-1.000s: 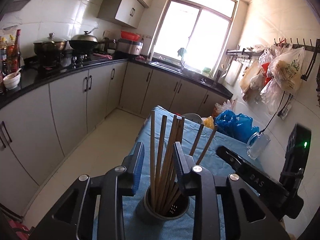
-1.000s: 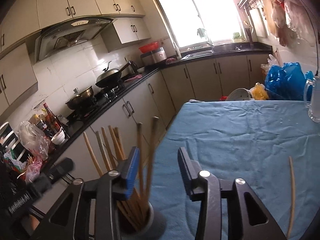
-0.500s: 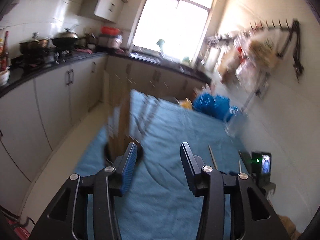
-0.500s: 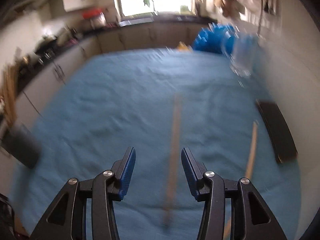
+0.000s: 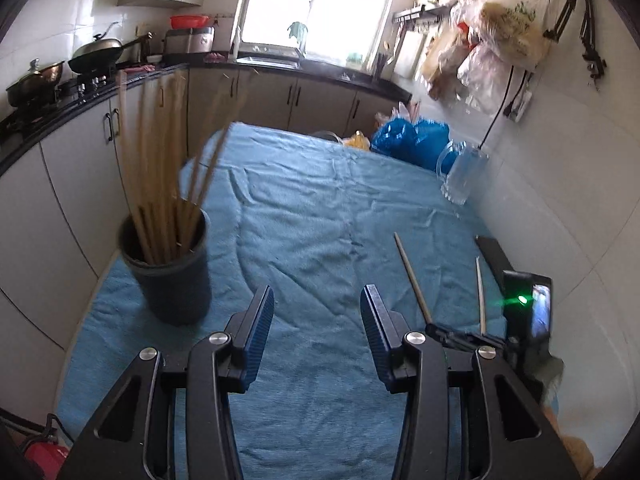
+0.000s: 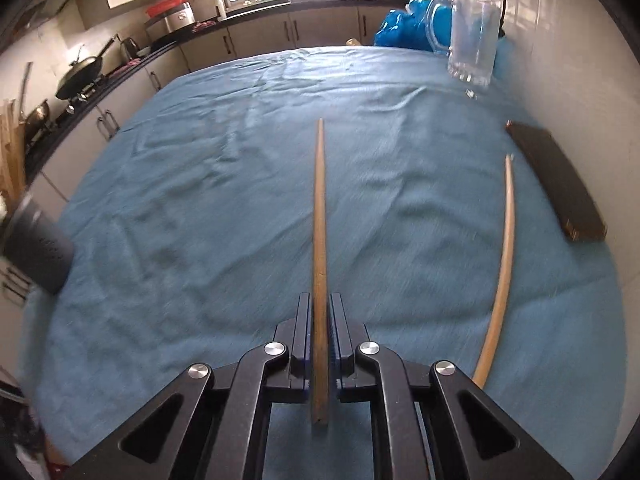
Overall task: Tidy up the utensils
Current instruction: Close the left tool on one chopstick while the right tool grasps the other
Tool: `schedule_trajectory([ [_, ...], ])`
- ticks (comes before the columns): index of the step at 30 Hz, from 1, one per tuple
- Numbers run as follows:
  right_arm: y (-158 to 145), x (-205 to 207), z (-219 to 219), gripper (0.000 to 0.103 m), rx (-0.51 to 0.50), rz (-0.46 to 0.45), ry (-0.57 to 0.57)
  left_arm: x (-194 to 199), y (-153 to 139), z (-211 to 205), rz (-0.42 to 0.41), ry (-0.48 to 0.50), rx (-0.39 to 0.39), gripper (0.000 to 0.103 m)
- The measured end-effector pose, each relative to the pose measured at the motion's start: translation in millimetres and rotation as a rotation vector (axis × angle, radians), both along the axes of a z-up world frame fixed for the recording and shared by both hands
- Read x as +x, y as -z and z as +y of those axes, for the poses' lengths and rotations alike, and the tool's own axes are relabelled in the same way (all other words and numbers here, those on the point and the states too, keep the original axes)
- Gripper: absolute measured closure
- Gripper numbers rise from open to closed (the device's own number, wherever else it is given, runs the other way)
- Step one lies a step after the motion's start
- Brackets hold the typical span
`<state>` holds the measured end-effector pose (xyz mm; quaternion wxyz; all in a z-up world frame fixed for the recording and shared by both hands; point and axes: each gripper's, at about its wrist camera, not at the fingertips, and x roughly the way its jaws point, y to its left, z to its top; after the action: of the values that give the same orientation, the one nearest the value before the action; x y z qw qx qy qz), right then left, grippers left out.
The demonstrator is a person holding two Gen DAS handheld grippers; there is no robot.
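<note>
R claw (image 6: 320,320) clamped on chopstick (image 6: 319,208), flat on blue cloth (image 6: 200,200). 2nd chopstick (image 6: 505,240) lies just right of it. L claw (image 5: 317,320) open, empty, near chopstick holder (image 5: 172,272).

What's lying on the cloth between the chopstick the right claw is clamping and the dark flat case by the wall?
One loose chopstick, seen in the right wrist view, lying apart from both the clamped chopstick and the case; otherwise bare blue cloth.
</note>
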<state>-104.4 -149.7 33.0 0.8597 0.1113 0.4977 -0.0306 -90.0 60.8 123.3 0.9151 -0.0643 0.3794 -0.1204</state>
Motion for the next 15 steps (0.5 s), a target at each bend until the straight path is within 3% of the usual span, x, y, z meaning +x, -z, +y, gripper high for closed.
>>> schedule_trajectory([
  [3, -4, -11, -6, 0.086, 0.126, 0.006, -0.052, 11, 11, -18, 0.064, 0.038, 0.015, 0.059],
  [6, -15, -18, -41, 0.068, 0.132, -0.022, -0.004, 22, 20, -40, 0.114, 0.089, 0.033, 0.059],
  [10, -22, -11, -114, 0.068, 0.047, -0.006, 0.125, 50, 33, -85, 0.135, 0.148, 0.11, 0.059],
  [15, -11, 21, -167, 0.068, 0.08, 0.096, 0.174, 100, 63, -138, 0.243, 0.22, 0.139, 0.059],
])
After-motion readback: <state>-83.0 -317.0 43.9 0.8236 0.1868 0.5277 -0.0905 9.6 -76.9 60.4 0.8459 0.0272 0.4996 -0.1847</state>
